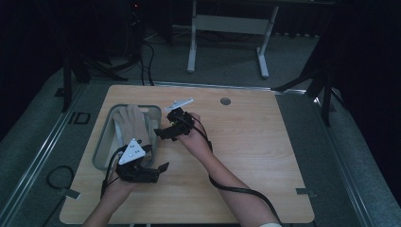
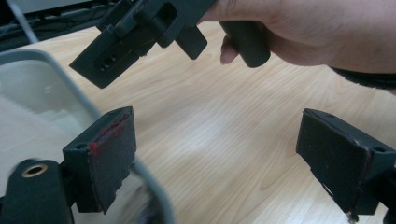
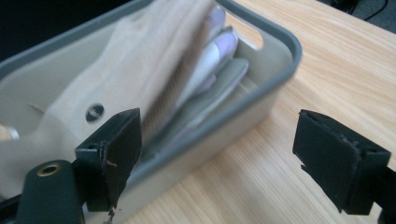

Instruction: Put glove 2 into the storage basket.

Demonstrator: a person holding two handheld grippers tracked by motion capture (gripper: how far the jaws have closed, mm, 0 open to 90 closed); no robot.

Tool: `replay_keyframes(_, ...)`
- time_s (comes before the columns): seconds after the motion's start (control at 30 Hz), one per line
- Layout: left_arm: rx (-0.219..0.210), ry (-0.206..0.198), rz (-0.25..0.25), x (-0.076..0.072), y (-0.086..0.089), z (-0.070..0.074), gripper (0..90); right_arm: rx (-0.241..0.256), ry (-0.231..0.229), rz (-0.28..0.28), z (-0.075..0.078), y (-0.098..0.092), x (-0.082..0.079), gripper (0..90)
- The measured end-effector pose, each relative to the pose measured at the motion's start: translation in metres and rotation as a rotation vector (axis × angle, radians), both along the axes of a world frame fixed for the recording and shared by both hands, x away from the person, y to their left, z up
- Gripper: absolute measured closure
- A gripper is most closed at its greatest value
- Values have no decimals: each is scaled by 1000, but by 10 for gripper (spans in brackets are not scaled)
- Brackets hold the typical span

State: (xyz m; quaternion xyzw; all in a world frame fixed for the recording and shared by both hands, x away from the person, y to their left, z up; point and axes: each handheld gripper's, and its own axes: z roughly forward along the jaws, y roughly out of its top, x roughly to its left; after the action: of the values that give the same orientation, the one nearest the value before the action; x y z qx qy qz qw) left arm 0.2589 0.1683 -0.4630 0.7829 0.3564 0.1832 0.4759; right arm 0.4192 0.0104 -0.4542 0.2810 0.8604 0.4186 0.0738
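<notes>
With both the left claw (image 1: 158,168) and right claw (image 1: 163,134) released beside the grey bin (image 1: 105,137) at the worktop's (image 1: 255,142) nine o'clock, a careless reach for the beige cloth (image 1: 131,124) inside risks catching the rim and dragging the bin.

Room I'm working in is dim, dark walls or curtains all round. Grey carpeted floor (image 1: 227,61). Light wood table (image 1: 265,156) with rounded corners, a round grommet hole (image 1: 225,101) near its far edge. Behind it, a white-legged desk frame (image 1: 227,28). Black stand legs (image 1: 321,90) both sides, cables (image 1: 146,56) on the floor.
</notes>
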Motion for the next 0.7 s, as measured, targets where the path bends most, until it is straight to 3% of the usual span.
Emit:
replay_keyframes(0.33,-13,-1,-53,1,-23,-5,126,5,6,-18,-9,-31,-6,152)
replay_keyframes(0.7,-2,26,-121,3,-46,-20,126,-19,13,-36,-35,-68,-17,160)
